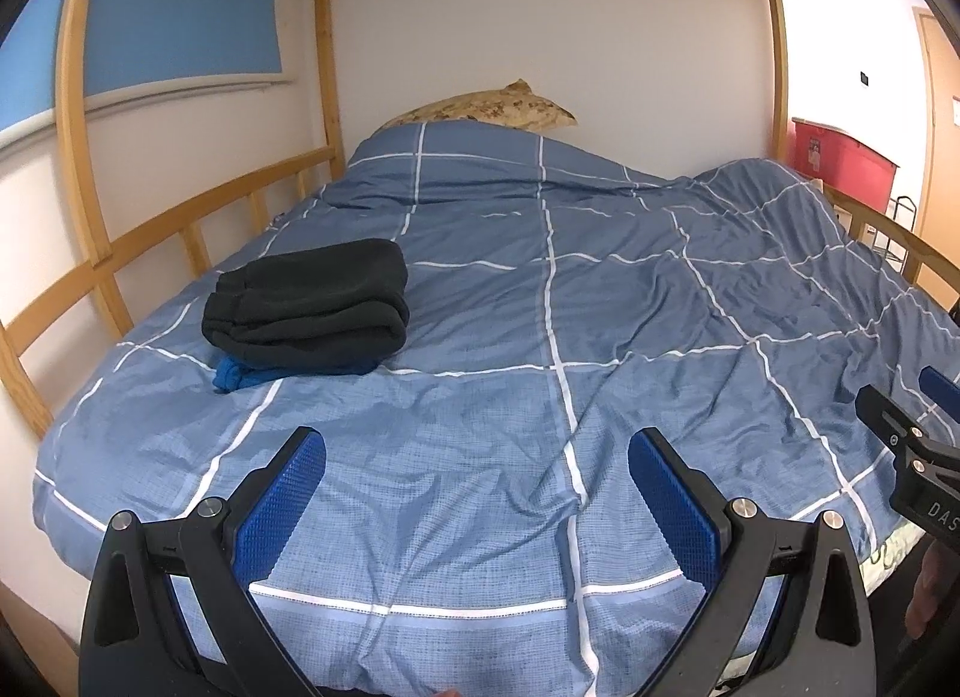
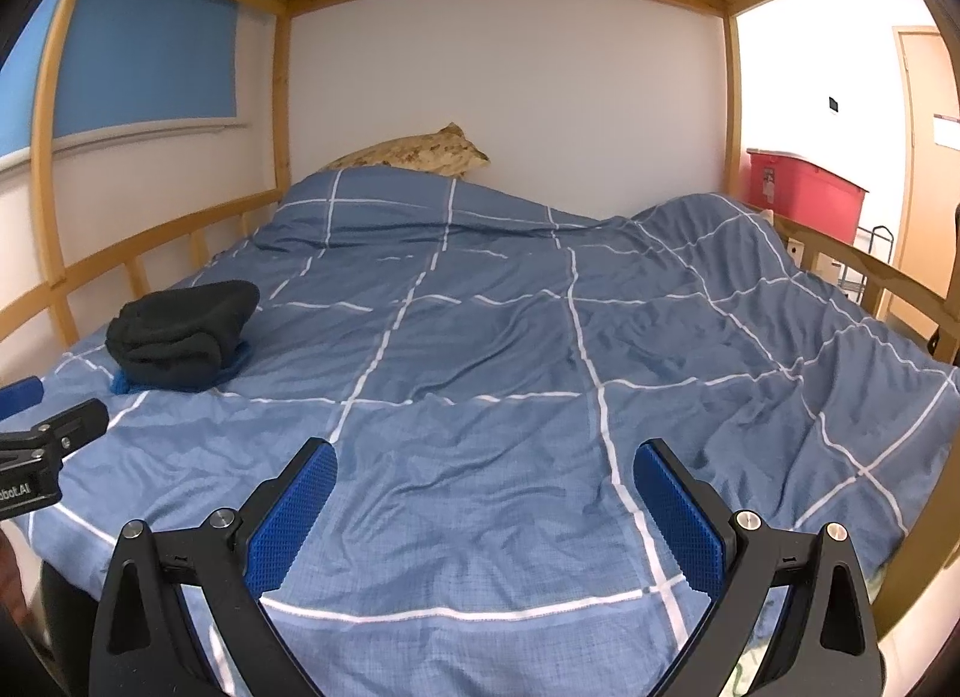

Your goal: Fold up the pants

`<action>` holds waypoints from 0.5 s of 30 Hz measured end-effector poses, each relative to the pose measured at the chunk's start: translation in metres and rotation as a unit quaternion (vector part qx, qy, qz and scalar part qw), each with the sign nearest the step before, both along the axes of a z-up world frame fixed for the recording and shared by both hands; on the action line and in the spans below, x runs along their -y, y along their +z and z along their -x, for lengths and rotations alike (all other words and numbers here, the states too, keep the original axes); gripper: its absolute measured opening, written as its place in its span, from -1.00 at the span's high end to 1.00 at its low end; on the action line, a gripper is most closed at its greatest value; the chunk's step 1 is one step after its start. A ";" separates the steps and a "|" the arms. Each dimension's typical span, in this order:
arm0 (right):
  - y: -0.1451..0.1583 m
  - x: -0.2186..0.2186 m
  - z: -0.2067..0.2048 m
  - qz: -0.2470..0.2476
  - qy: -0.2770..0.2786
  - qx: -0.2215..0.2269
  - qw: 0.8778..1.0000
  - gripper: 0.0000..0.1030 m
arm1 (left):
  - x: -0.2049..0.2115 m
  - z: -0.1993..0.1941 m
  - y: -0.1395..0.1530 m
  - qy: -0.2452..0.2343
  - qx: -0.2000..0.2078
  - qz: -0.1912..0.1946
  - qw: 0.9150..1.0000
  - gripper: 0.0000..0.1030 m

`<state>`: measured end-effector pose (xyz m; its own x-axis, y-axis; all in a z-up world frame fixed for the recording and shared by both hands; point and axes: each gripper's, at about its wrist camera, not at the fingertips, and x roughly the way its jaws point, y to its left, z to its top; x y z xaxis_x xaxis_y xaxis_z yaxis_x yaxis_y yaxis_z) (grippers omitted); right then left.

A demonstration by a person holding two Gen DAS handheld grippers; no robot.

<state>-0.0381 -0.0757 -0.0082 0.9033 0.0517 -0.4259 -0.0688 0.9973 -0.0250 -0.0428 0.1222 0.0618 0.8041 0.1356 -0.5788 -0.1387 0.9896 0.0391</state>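
1. Two garments sit folded and stacked ahead-left of the left gripper (image 1: 477, 493) fingers: dark pants (image 1: 309, 295) atop a blue garment (image 1: 252, 376).
2. Both grippers, the right gripper (image 2: 486, 502) included, hang spread wide and empty over the bed (image 1: 600, 337).
3. Folding looks finished; nothing unfolded shows.

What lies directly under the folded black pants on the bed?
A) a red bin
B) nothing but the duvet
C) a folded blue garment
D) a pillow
C: the folded black pants rest on a folded blue garment whose edge shows beneath them, on the blue checked duvet.
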 end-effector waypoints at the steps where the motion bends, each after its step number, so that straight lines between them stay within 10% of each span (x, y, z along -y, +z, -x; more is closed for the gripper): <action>1: 0.000 0.001 0.000 0.000 0.000 0.000 1.000 -0.95 | 0.000 0.000 0.000 0.000 0.000 -0.001 1.000 -0.99; 15: -0.002 0.006 -0.001 0.007 0.002 0.000 1.000 -0.95 | 0.000 -0.001 -0.001 0.001 -0.003 -0.006 1.000 -0.99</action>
<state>-0.0370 -0.0817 -0.0103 0.9035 0.0488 -0.4258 -0.0724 0.9966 -0.0393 -0.0414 0.1218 0.0607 0.8005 0.1439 -0.5818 -0.1408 0.9887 0.0508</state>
